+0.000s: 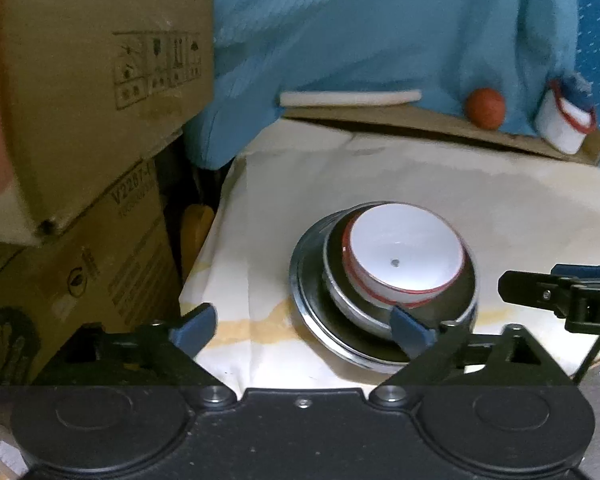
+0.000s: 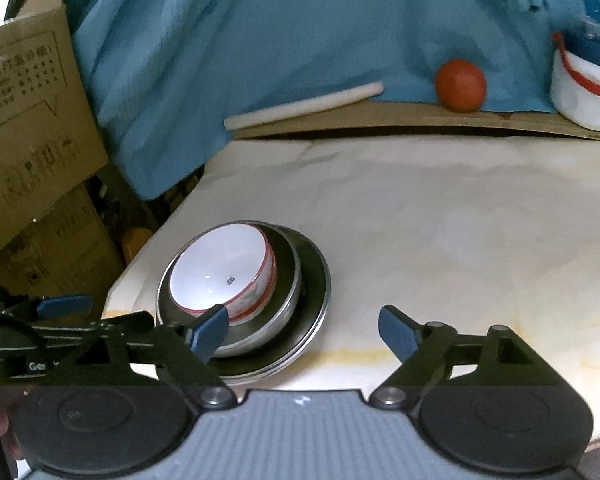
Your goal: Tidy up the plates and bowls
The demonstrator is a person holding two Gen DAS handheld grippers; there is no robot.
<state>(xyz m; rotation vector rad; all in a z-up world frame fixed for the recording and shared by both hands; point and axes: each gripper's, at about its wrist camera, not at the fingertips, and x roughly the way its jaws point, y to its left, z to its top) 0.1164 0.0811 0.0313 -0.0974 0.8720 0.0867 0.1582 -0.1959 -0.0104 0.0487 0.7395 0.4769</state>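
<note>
Left wrist view: glossy white bowl (image 1: 404, 254) nests in round steel dishes (image 1: 312, 312); both grippers' jaws gape, empty.

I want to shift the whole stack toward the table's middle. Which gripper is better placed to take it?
Probably left. The left gripper is open with one of its fingers over the steel plate rim; the right gripper mostly faces bare table.
</note>
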